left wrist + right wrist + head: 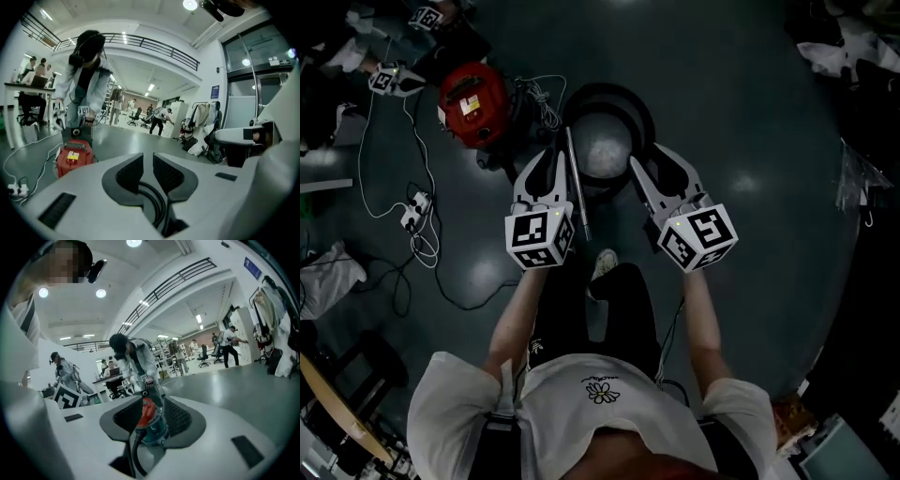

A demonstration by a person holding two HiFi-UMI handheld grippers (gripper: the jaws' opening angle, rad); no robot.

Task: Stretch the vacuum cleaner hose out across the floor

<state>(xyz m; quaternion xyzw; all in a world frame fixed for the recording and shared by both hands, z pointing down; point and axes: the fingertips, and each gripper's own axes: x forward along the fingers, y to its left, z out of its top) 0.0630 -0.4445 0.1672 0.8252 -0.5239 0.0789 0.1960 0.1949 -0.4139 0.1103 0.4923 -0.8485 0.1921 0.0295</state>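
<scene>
A red vacuum cleaner [472, 101] stands on the dark floor at the upper left. Its black hose [609, 98] lies coiled in a ring just beyond both grippers, and a metal wand [577, 183] runs between them. My left gripper [551, 159] hovers over the coil's left side, jaws a narrow gap apart with nothing in them. Through that gap the left gripper view shows hose loops [154, 199], with the vacuum cleaner [72, 157] off to the left. My right gripper [661, 155] stands wider apart and empty. Its own view frames the vacuum cleaner [151, 420] and hose [133, 446].
White cables and a power strip [414, 211] trail over the floor at the left. A person in a white coat [82, 79] bends over just behind the vacuum cleaner, holding marker cubes [389, 80]. A desk [28, 86], chairs and other people stand farther back.
</scene>
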